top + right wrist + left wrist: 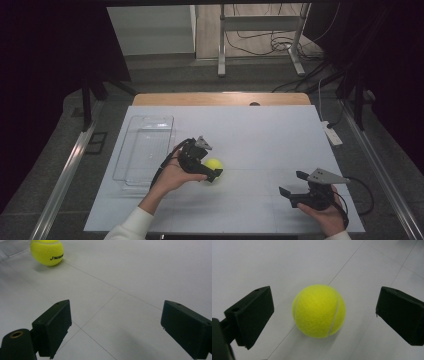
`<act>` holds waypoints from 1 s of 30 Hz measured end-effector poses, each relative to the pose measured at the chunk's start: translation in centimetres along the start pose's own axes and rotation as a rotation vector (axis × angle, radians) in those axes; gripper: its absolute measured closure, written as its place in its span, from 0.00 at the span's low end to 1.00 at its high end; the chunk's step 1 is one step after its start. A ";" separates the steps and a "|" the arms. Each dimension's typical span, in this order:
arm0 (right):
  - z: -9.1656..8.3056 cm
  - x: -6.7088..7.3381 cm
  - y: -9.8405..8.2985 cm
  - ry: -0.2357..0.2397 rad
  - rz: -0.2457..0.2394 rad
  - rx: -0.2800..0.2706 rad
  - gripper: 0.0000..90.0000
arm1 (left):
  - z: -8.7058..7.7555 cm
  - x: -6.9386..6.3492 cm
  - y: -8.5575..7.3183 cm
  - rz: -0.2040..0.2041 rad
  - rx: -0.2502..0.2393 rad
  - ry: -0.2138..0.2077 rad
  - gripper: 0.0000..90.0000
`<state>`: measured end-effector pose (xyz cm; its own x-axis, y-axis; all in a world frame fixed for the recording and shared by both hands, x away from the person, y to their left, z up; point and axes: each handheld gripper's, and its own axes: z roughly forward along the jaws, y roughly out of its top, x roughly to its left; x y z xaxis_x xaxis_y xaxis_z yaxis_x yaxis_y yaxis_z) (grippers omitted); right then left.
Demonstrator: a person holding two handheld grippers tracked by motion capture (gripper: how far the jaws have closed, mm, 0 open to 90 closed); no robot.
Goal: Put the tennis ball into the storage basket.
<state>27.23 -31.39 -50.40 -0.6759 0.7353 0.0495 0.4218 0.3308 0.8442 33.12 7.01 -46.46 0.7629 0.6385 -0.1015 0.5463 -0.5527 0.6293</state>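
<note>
Clear plastic tray (145, 150) lies furthest left, holding nothing that can be made out; take the tennis ball (214, 164) as the landmark for everything else. The tray sits well to the left of the ball, apart from it.

Your left gripper (212, 165) is at the ball, its body just left of it and its jaws reaching past either side. The left gripper view confirms it: the ball (319, 311) rests on the white table sheet (262, 262) between the two black jaws, which stand wide — bare sheet shows on both sides and neither pad touches the felt. Nothing is gripped. Whether this is a grasp about to be made or a release just finished, the frames do not settle.

Your right gripper (293, 183) waits well to the right of the ball and nearer to you, jaws spread and empty. From its own view the ball (47, 252) sits far off at the upper left, printed lettering facing the camera.

Judgement on progress — the ball is on the sheet, outside the tray and unlifted. If the tray is the destination, the grasp, the carry leftward and the placing all remain.
</note>
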 end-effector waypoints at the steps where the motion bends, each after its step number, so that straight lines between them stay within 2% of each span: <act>1: 0.0 0.0 0.0 0.000 0.000 0.000 0.11 | 0.1 0.0 0.0 -0.001 0.002 0.001 0.03; 30: 0.0 0.0 0.0 0.000 0.001 0.000 0.11 | 2.5 0.3 0.1 -0.007 0.070 -0.009 0.02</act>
<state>27.23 -31.39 -50.41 -0.6755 0.7356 0.0503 0.4221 0.3299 0.8444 34.26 5.79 -48.31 0.7620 0.6377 -0.1129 0.5741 -0.5845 0.5734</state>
